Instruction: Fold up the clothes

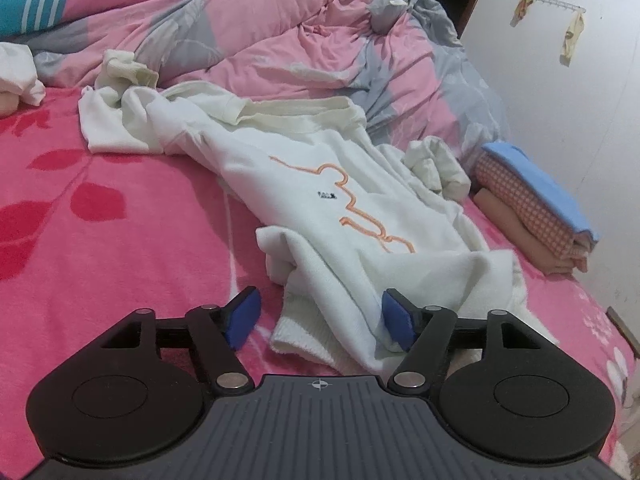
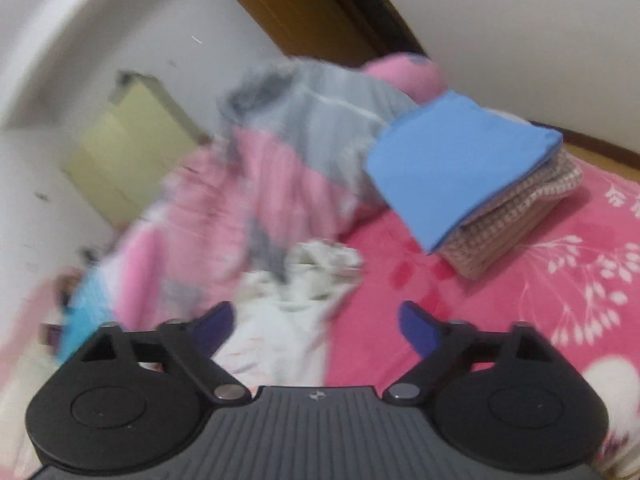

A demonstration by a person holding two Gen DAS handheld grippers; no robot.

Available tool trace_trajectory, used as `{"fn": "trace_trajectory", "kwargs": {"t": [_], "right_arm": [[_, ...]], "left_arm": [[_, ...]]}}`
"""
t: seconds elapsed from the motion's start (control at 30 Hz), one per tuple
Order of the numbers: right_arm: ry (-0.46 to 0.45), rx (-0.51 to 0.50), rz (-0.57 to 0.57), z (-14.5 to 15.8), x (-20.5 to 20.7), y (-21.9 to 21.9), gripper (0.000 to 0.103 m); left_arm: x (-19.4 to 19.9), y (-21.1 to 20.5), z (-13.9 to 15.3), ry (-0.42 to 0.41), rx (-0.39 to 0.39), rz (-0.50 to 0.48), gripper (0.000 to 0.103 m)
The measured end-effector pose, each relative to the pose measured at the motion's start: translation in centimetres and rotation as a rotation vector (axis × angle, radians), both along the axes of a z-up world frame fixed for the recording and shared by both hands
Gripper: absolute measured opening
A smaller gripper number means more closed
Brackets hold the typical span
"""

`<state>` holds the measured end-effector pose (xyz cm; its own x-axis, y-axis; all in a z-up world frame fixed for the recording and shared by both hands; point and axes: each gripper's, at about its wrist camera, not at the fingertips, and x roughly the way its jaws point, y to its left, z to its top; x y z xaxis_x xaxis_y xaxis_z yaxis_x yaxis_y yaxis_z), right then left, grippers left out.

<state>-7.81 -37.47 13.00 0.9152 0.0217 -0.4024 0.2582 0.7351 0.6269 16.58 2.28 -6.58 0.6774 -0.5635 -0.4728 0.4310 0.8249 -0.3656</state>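
Note:
A white sweatshirt [image 1: 320, 184] with an orange line drawing lies crumpled on the pink bedspread [image 1: 100, 240], its ribbed hem nearest me and its sleeves bunched at the far left and right. My left gripper [image 1: 318, 318] is open, its blue pads [image 1: 244, 320] standing either side of the hem just above the cloth, holding nothing. The right wrist view is motion-blurred. In it my right gripper [image 2: 316, 324] is open and empty above the sweatshirt's edge [image 2: 280, 320], with a bunched white sleeve [image 2: 324, 260] ahead of it.
A pink and grey duvet [image 1: 280, 40] is heaped at the back of the bed. A stack of folded clothes [image 1: 536, 208], blue on top of checked, sits at the right by the white wall; the stack [image 2: 464, 168] also shows ahead right of the right gripper.

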Motion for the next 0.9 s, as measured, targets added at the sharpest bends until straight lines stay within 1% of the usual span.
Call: {"fn": "trace_trajectory", "kwargs": {"t": [0.03,0.1,0.23,0.3,0.37,0.4,0.5,0.53,0.6,0.7,0.8,0.87,0.9], "right_arm": [[-0.035,0.027,0.030,0.2,-1.3,0.4,0.100],[-0.071,0.098,0.090,-0.5,-2.7,1.5,0.102],[0.000,0.266,0.201,-7.1,1.0,3.9,0.102],[0.036,0.351,0.258,-10.4,2.9,5.0,0.102],[0.094,0.439,0.322,-14.0,6.5,6.6,0.101],[0.124,0.465,0.345,-15.6,8.1,7.6,0.101],[0.203,0.471,0.394,-19.0,13.2,9.7,0.100],[0.219,0.475,0.401,-19.8,14.0,10.4,0.100],[0.201,0.439,0.407,-19.8,15.3,11.7,0.102],[0.173,0.394,0.436,-19.1,16.6,12.9,0.101],[0.170,0.389,0.442,-19.4,17.5,13.3,0.097],[0.159,0.391,0.445,-19.8,18.2,13.5,0.090],[0.154,0.392,0.446,-19.9,18.6,13.6,0.088]], "left_arm": [[-0.2,0.1,0.3,-0.001,-0.001,-0.005,0.072],[-0.6,0.3,0.8,-0.002,-0.003,-0.014,0.075],[-1.4,0.7,1.8,-0.005,-0.008,-0.032,0.081],[-1.9,1.1,2.2,0.009,0.001,-0.035,0.084],[-2.3,1.3,2.2,0.016,0.015,-0.045,0.089],[-2.5,1.3,2.2,0.017,0.025,-0.054,0.092],[-2.6,1.0,1.9,0.006,0.070,-0.074,0.095],[-2.4,0.7,1.7,0.000,0.087,-0.083,0.096],[-1.6,0.3,1.3,-0.010,0.110,-0.096,0.096],[-0.2,-0.5,0.6,-0.024,0.140,-0.115,0.096],[1.1,-1.3,0.0,-0.023,0.139,-0.134,0.095],[1.3,-1.7,-0.2,-0.029,0.124,-0.152,0.085],[1.2,-1.9,-0.3,-0.034,0.115,-0.162,0.076]]}}
